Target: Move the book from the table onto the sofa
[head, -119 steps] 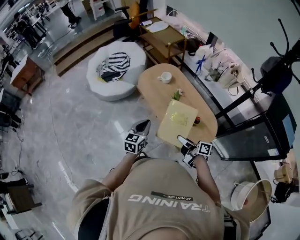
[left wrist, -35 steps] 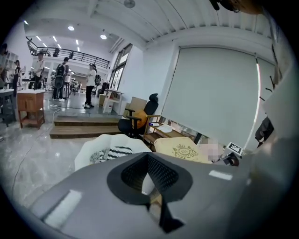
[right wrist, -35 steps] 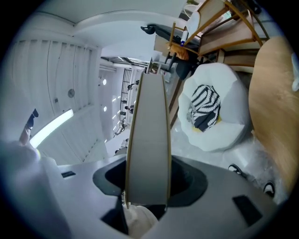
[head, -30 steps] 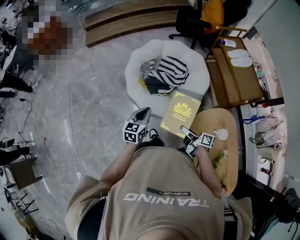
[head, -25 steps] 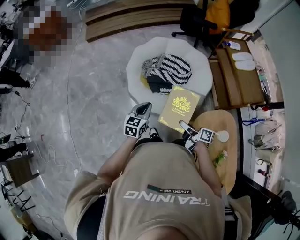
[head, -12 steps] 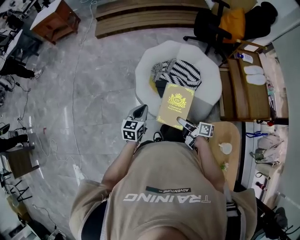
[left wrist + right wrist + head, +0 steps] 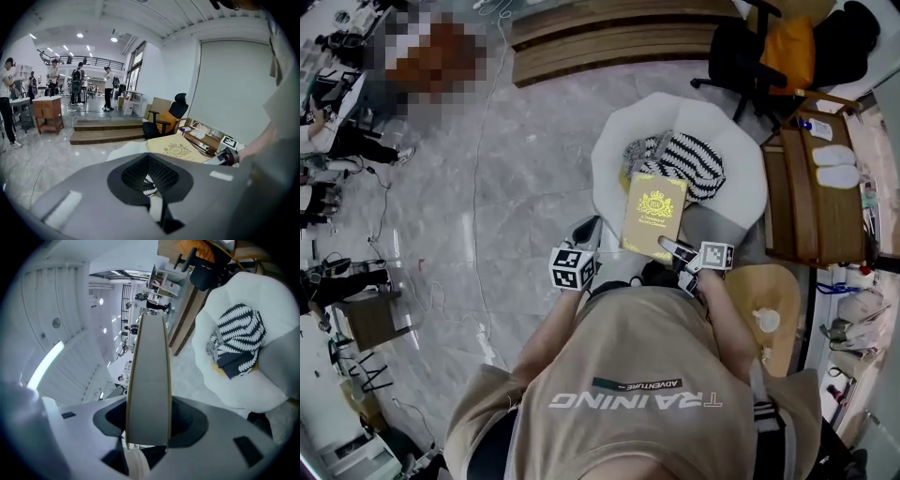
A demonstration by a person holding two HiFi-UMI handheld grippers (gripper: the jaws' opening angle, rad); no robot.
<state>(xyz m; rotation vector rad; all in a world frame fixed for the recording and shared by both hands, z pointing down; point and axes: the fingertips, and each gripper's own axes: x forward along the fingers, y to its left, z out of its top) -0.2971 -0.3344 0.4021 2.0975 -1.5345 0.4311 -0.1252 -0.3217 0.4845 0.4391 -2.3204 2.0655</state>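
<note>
Because the hardcover book (image 7: 653,216) is clamped only at its near short edge by the right gripper (image 7: 669,247), all its weight hangs forward of the jaws like on a lever. It looks stiff and flat, rather thick for its size, and the gold cover seems smooth, so I judge that it can slip or tip if the grip is shallow. A better hold would be deep on that near edge, maybe with support under the left long edge. The book is in the air, cover up, over the near part of the round white sofa (image 7: 617,159), and does not appear to rest on it.

The left gripper (image 7: 586,232) is just beside the book on the left, jaws together with nothing between them.

On the sofa seat a black-and-white striped throw (image 7: 689,157) lies bunched just beyond the book. It takes the far middle part, so the book would sit uneven there; the bare white seat is to the left.

At the near right stands the oval wooden table (image 7: 783,281) with a cup (image 7: 766,320), well apart from the book. Far behind the sofa are an office chair (image 7: 748,58) and wooden steps (image 7: 609,37).
</note>
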